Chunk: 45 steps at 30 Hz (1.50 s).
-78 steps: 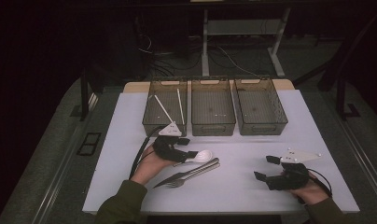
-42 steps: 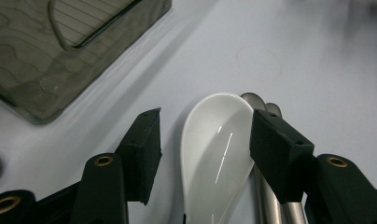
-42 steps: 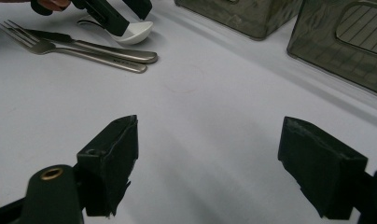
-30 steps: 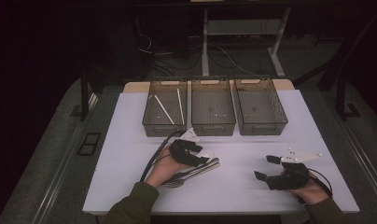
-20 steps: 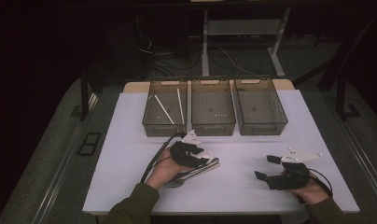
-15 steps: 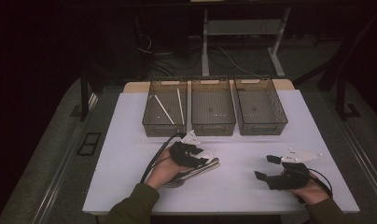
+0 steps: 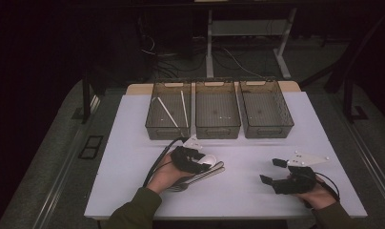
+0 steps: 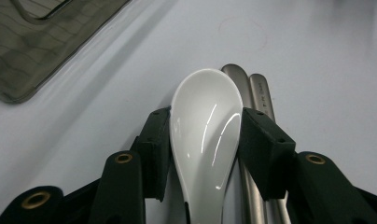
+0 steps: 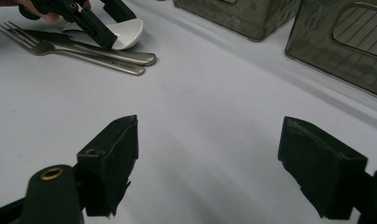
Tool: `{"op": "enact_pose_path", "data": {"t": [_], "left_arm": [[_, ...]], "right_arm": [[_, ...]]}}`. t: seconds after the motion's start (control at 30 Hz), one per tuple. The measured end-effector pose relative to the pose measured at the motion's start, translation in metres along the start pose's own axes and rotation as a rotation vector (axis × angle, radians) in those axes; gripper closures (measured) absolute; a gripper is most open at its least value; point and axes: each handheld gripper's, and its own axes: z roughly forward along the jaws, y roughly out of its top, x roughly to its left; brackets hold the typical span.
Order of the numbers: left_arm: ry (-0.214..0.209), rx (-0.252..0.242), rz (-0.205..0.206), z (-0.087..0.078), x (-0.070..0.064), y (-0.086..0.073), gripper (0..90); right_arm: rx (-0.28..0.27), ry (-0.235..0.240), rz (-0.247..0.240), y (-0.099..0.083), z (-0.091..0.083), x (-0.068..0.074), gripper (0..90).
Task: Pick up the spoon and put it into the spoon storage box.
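I hold the left gripper (image 8: pixel 206 140) with its jaws pinching the white spoon (image 8: pixel 206 135) across its bowl, beside the metal cutlery (image 8: pixel 259 154), to lift it alone; the right gripper (image 9: pixel 224 168) rests spread wide, idle.

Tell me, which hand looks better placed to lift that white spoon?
The left. Its gripper already has a jaw against each side of the white spoon, beside the metal cutlery. The right gripper rests wide open on bare table, well away from the spoon.
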Motion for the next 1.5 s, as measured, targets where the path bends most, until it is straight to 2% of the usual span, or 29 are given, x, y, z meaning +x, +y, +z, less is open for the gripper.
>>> {"op": "enact_pose_path", "data": {"t": [0.07,0.27,0.47,0.7,0.77,0.8,0.83,0.87,0.97,1.3,1.37,1.4,1.43,1.5], "left_arm": [[0.013,0.006,0.023,-0.001,-0.001,0.000,53.9],[0.039,0.010,0.055,-0.001,-0.004,0.000,54.7],[0.056,0.018,0.071,-0.001,-0.005,0.001,55.3],[0.055,0.025,0.065,-0.002,-0.006,-0.001,58.1],[0.058,0.037,0.077,-0.004,-0.006,-0.001,59.8],[0.059,0.030,0.064,-0.004,-0.007,-0.002,60.7],[0.061,0.047,0.074,-0.005,-0.006,-0.003,61.2],[0.060,0.043,0.061,-0.004,-0.007,-0.004,61.0],[0.058,0.043,0.056,-0.005,-0.007,-0.005,62.4],[0.058,0.046,0.057,-0.007,-0.007,-0.004,67.3],[0.051,0.041,0.065,-0.009,-0.007,-0.003,71.4],[0.045,0.019,0.064,-0.013,-0.006,-0.002,75.5],[0.059,0.026,0.075,-0.013,-0.007,-0.001,82.5],[0.061,0.027,0.078,-0.013,-0.007,-0.001,82.6]], "right_arm": [[0.001,0.000,0.000,0.000,0.000,0.000,19.9],[0.001,0.000,0.001,0.000,0.000,0.000,19.8],[0.001,0.001,0.001,0.000,0.000,0.000,19.9],[-0.003,-0.001,0.002,0.000,-0.001,0.000,19.9],[-0.004,-0.001,0.002,0.000,-0.001,0.000,19.9],[-0.004,-0.001,0.003,0.000,-0.001,0.000,19.9],[-0.005,-0.001,0.001,0.000,-0.001,0.000,19.9],[-0.005,-0.001,0.002,0.000,-0.001,0.000,19.9],[-0.003,-0.001,0.001,0.000,-0.001,0.000,19.9],[-0.003,-0.001,0.002,0.000,-0.001,0.000,19.9],[-0.005,-0.001,0.001,0.000,-0.001,0.000,19.9],[-0.005,0.000,0.001,0.000,-0.001,0.000,19.9],[-0.005,-0.001,0.001,0.000,-0.001,0.000,19.9],[-0.004,-0.001,0.001,0.000,-0.001,0.000,19.9]]}}
